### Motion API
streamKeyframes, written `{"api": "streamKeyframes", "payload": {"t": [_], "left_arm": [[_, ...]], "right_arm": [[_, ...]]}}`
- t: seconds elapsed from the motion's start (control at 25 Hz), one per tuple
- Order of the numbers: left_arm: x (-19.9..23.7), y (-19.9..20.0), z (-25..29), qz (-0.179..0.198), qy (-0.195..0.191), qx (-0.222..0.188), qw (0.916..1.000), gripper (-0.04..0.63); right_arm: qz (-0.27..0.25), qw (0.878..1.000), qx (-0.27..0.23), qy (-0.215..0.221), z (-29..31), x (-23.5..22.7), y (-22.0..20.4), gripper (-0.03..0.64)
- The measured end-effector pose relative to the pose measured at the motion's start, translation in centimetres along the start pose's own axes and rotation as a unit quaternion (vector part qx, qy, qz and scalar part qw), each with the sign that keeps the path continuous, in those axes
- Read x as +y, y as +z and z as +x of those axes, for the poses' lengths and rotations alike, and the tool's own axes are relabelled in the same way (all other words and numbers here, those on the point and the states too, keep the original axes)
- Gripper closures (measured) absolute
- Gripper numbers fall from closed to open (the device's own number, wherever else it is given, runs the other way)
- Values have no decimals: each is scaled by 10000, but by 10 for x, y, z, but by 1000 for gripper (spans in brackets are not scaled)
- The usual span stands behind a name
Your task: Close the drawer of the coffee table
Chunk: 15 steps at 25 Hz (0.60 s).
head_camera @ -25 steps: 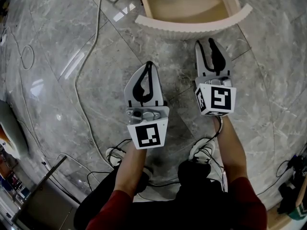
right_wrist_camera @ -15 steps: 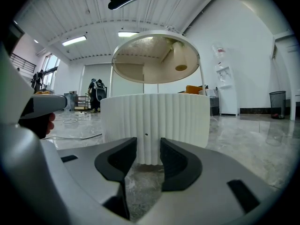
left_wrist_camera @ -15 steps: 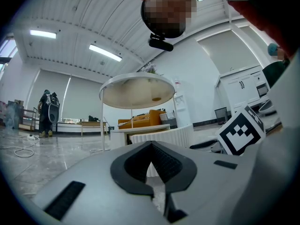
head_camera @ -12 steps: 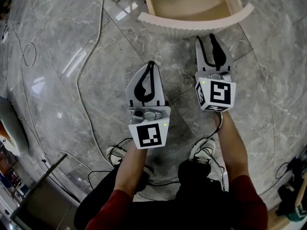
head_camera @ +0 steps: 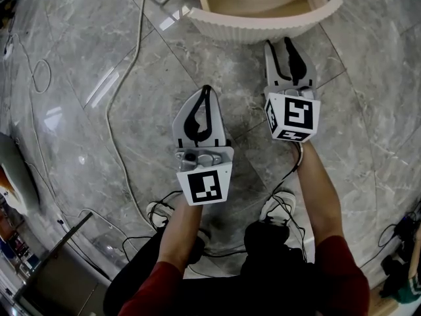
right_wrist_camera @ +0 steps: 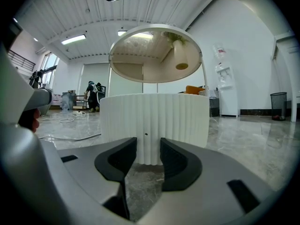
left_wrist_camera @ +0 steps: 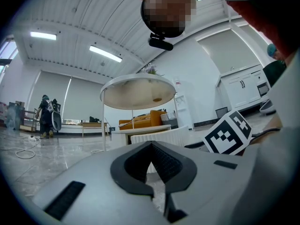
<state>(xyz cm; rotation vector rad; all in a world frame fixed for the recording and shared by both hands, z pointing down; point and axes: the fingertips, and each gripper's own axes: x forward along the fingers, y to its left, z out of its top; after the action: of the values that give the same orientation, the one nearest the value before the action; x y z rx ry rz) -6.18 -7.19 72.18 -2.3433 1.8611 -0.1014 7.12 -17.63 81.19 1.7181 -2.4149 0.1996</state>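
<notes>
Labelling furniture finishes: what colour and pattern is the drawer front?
Cream white with fine vertical ribbing; the drawer front shows best in the right gripper view.

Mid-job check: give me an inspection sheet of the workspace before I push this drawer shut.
Surface: grey marble floor, glossy.
Job's things: drawer stands pulled out of the coffee table, empty inside, ribbed front facing the grippers.
Clutter: nothing seen near the drawer.
Grippers: left gripper shut, empty, held back; right gripper open, jaws have just been opening, nothing between them, tips close to the drawer front.
Cables: white cable across the floor at left; black cables by the shoes.
Surroundings: open hall, people far off.
</notes>
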Motion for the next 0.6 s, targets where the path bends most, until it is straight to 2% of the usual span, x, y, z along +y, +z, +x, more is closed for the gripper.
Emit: {"api": "streamKeyframes", "payload": {"t": [0.36,0.6], "left_arm": [[5,-1,0,49,68,2,10000,588],[9,-5,-2,12,155,57,9999,588]], "right_arm": [[55,10000,33,-70,31,-3,7,449],[-128,9999,22,-98,52,-4,11,445]]}}
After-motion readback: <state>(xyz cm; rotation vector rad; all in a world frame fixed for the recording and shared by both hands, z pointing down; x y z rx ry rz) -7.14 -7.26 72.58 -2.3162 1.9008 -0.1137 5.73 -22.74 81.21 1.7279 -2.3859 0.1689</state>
